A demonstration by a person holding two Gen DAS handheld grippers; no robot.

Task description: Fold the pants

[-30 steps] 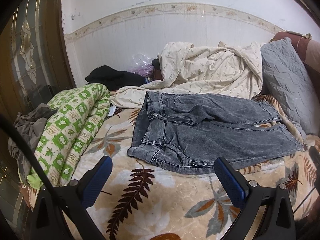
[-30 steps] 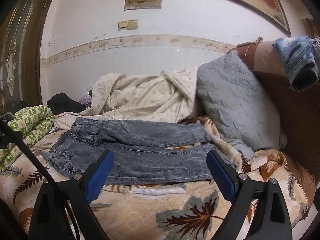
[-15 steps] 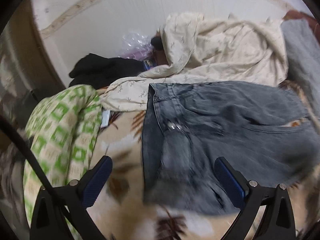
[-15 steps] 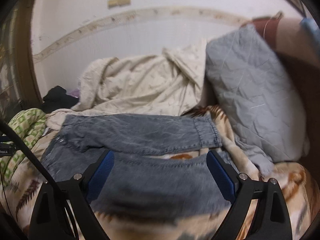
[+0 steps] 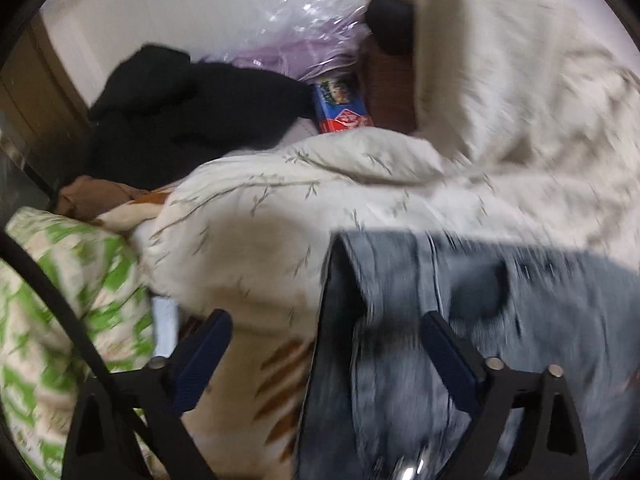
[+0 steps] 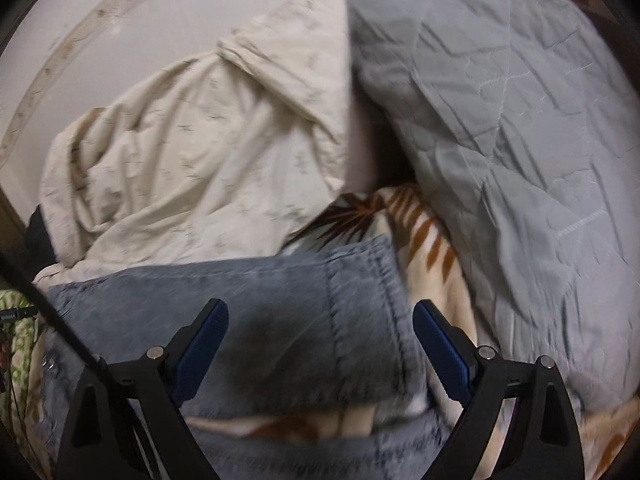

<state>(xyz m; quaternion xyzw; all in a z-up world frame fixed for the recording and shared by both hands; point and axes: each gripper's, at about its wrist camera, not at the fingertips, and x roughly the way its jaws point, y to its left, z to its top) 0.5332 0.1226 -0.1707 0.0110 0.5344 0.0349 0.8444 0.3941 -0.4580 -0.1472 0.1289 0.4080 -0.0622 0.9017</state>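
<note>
Grey washed jeans [image 5: 500,320] lie flat on a leaf-print blanket. In the left wrist view my left gripper [image 5: 326,344] is open, close over the far waistband corner of the jeans, the waistband edge running between the fingers. In the right wrist view my right gripper [image 6: 320,334] is open, low over the far leg's cuff [image 6: 360,308], which lies between the fingers. Nothing is held. Both views are motion-blurred.
A crumpled cream duvet [image 5: 400,184] lies just behind the jeans and also shows in the right wrist view [image 6: 192,160]. A grey quilted pillow [image 6: 500,120] leans at right. A green-patterned quilt [image 5: 60,320], black clothes [image 5: 180,112] and a blue box [image 5: 340,104] are at left.
Both grippers have moved forward and down toward the far edge of the jeans, the left to the waistband, the right to the cuff. Both stay open.
</note>
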